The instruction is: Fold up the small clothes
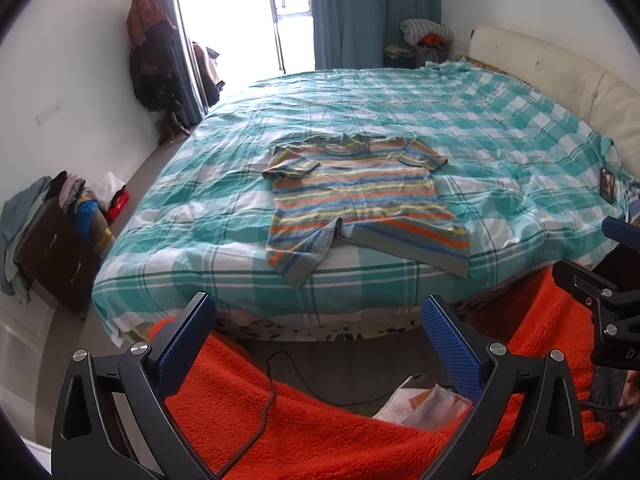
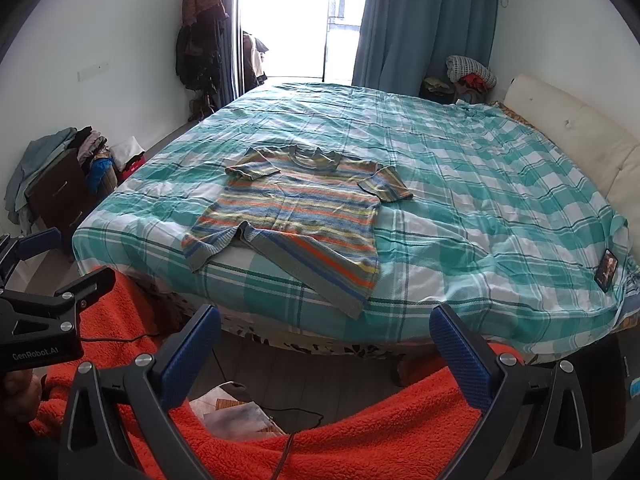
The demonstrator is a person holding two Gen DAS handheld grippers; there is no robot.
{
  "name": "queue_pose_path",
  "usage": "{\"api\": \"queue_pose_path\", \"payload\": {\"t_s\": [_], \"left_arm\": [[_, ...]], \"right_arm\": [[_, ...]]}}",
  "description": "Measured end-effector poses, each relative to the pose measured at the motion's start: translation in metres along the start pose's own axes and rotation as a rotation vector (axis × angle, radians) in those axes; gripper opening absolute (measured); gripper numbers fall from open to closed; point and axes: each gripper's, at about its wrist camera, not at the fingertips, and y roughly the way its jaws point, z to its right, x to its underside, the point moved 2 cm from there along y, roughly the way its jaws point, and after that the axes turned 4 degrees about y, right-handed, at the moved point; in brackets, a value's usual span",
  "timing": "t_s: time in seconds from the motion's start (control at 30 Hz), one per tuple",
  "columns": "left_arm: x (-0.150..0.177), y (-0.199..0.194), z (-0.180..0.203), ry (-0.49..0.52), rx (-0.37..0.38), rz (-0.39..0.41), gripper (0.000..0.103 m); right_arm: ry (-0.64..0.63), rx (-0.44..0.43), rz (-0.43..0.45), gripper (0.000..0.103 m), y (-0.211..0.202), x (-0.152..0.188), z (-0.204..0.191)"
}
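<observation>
- Item: striped T-shirt (image 1: 360, 200), lying flat and face up at centre frame on the bed, collar away from the cameras, both short sleeves spread out. Near hem reaches the mattress edge; its lower-left corner is turned over, with a split or fold showing there.
- Left gripper (image 1: 320, 344): jaws wide apart, empty, lower frame, well short of the shirt.
- Right gripper (image 2: 324, 348): jaws wide apart, empty, lower frame, likewise off the bed.
- Risk: the hem sits at the bed's edge, so a pull toward the cameras would likely drag the shirt off.
- Risk: the checked bed cover (image 1: 500, 120) is wrinkled and loose; a deep pinch could catch it together with the knit.
- Risk: the turned-over hem corner, left unsmoothed, would probably fold crooked.
- Surface: soft, large bed, cream headboard (image 1: 560, 76) at right.
- Room: blue curtains (image 2: 420, 20) and bright glass door at top; brown drawer unit (image 1: 56, 252) piled with clothes at left; orange fleece (image 1: 320, 432) along the bottom.
</observation>
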Motion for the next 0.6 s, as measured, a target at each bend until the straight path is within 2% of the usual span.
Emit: {"api": "queue_pose_path", "payload": {"t_s": [0.6], "left_arm": [[-0.0004, -0.0007, 0.0033, 0.011, 0.001, -0.006, 0.103]], "right_arm": [[0.005, -0.002, 0.0, 0.103, 0.0013, 0.0011, 0.0019]]}}
